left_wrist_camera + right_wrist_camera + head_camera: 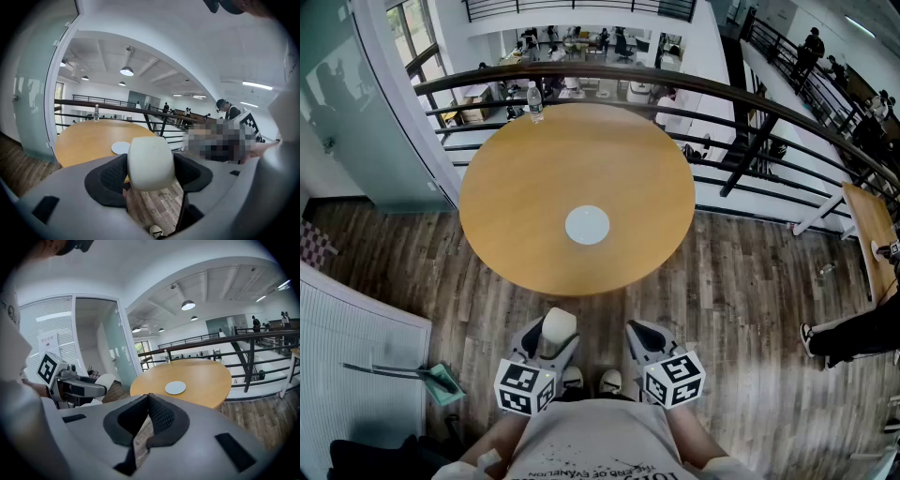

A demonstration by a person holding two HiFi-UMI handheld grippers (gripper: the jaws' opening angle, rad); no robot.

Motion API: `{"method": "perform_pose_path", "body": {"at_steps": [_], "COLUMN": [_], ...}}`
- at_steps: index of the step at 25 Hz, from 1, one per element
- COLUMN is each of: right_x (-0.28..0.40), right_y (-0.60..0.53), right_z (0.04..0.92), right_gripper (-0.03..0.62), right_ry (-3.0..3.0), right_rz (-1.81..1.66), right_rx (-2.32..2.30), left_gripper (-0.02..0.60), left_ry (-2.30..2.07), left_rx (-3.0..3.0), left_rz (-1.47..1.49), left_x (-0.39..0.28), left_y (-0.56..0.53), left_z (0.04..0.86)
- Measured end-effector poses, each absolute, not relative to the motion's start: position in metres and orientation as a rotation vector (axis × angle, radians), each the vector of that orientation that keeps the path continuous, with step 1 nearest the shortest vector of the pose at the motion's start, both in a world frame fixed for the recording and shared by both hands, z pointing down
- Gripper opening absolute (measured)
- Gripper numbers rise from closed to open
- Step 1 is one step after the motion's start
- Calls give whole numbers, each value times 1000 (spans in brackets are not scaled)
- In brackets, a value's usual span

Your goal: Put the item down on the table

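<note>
My left gripper (pixel 551 339) is shut on a cream white cup (pixel 558 330), held upside down between its black pads (pixel 108 176) close to my body, short of the round wooden table (pixel 516 225). In the left gripper view the cup (pixel 149 161) fills the gap between the jaws. My right gripper (pixel 643 339) is shut with nothing in it, jaws meeting at a point (pixel 149 401). A white saucer (pixel 587 225) lies near the table's middle, also seen as a saucer (pixel 175 387) in the right gripper view.
A clear water bottle (pixel 534 99) stands at the table's far edge by the dark railing (pixel 750 98). Wooden floor lies between me and the table. A dustpan (pixel 441 380) lies on the floor at my left. A person's leg (pixel 853 333) is at the right.
</note>
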State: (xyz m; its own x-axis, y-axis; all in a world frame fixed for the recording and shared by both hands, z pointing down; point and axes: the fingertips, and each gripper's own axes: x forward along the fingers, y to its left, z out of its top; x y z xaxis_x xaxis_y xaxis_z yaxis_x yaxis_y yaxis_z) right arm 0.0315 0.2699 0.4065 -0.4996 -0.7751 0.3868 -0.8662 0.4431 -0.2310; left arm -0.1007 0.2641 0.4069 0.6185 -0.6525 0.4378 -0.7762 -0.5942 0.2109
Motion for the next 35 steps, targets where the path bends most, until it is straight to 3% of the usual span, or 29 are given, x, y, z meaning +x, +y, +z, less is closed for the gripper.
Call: {"method": "perform_pose_path", "body": {"at_steps": [16,35], "right_x": [27,-24], "right_y": [272,261], "right_z": [408,387], "right_gripper": [26,26], "right_ry": [-2485,-2444], "right_rz": [613,548], "right_rx": [1426,1560], "left_gripper": [324,324], "left_ry": [-1140,-1085], "left_rx": [2469,2572], "left_rz": [456,426], "left_x": [-103,-167], "left_y": [270,257], "left_z": [408,395]}}
